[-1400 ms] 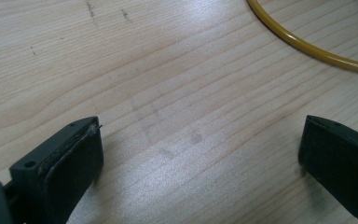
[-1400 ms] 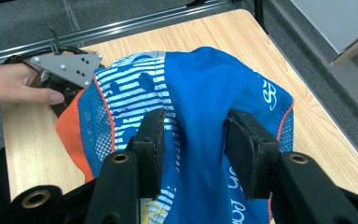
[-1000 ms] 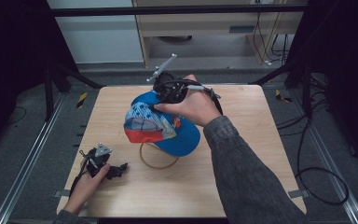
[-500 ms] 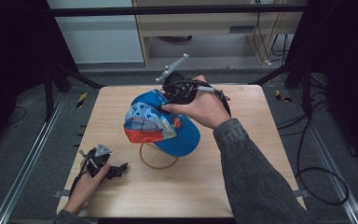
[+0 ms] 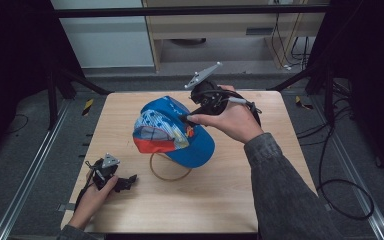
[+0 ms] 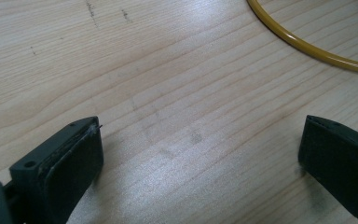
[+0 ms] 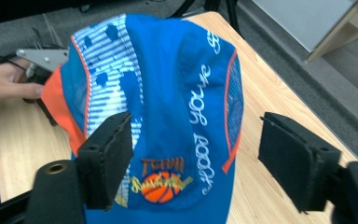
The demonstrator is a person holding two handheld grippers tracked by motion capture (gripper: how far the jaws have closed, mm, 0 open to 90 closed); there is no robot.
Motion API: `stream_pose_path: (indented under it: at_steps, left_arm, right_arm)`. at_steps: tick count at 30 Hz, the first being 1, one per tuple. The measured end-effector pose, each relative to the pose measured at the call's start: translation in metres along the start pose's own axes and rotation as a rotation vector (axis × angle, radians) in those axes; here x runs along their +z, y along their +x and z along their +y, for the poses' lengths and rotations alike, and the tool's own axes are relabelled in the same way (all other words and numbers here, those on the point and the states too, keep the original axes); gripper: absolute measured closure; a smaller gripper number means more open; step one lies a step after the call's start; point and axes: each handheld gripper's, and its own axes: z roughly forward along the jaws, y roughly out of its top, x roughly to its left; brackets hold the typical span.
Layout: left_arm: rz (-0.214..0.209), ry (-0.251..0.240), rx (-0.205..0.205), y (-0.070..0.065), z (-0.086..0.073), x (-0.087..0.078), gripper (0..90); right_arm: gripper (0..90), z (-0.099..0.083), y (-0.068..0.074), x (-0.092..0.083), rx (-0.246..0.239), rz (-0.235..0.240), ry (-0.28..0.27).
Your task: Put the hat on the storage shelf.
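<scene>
One blue cap (image 7: 168, 102), embroidered "TEAM" over an orange basketball

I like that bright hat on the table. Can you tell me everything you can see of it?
The cap is blue fabric with an orange brim and orange piping, a white-and-blue patterned front panel, white script lettering along one side, and an embroidered basketball badge. It sits crown up near the middle of the wooden table, partly over a yellow ring. The right tool hovers at its back, its jaws having just opened, pads off the cloth.
</scene>
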Motion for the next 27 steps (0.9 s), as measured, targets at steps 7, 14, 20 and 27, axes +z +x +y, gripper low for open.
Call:
stream_pose_path:
  at_steps: [7, 14, 20, 27]
  left_arm:
    - [0.0, -0.002, -0.001, 0.0, 0.0, 0.0, 0.0]
    - [0.0, -0.002, -0.002, 0.0, 0.0, 0.0, 0.0]
    - [-0.001, -0.001, -0.005, -0.001, 0.0, 0.0, 0.0]
    - [0.0, 0.002, 0.002, 0.0, 0.0, 0.0, 0.0]
  right_arm:
    - [15.1, -0.011, -0.003, -0.006, 0.026, -0.031, -0.005]
    - [8.5, -0.029, -0.008, -0.013, 0.039, -0.063, -0.02]
    - [7.3, -0.048, -0.014, -0.022, 0.054, -0.082, -0.019]
    - [6.4, -0.067, -0.022, -0.03, 0.075, -0.109, -0.019]
